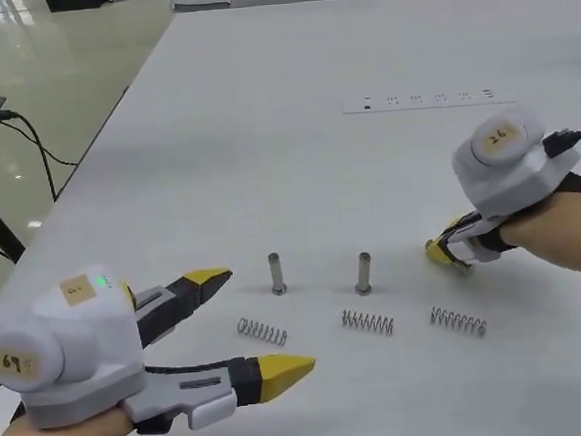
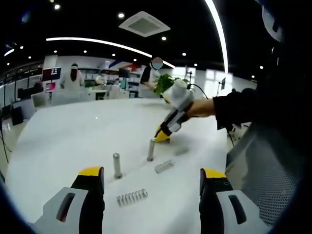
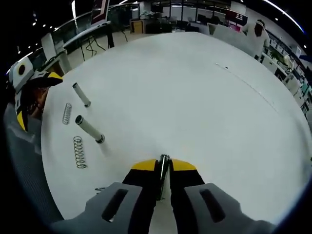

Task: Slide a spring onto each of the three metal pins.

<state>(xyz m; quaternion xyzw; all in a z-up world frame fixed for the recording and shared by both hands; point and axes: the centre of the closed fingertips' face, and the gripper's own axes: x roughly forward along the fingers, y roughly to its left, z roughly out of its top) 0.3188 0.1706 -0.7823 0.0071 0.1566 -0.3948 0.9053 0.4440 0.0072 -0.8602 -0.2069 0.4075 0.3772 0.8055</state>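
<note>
Two metal pins (image 1: 275,274) (image 1: 363,273) stand upright on the white table (image 1: 297,168). In front of them lie three springs (image 1: 262,331) (image 1: 368,321) (image 1: 458,321) in a row. My left gripper (image 1: 248,321) is open at the near left, its yellow tips on either side of the left spring (image 2: 132,197), not touching it. My right gripper (image 1: 442,250) is low on the table to the right of the pins, shut on a third metal pin (image 3: 163,175) that pokes out between its tips. From the right gripper view the standing pins (image 3: 82,94) (image 3: 89,129) are far left.
A flat white power strip (image 1: 417,99) lies at the back of the table. The table's left edge (image 1: 96,142) drops to a shiny floor with a black cable (image 1: 35,136). People stand at desks far behind.
</note>
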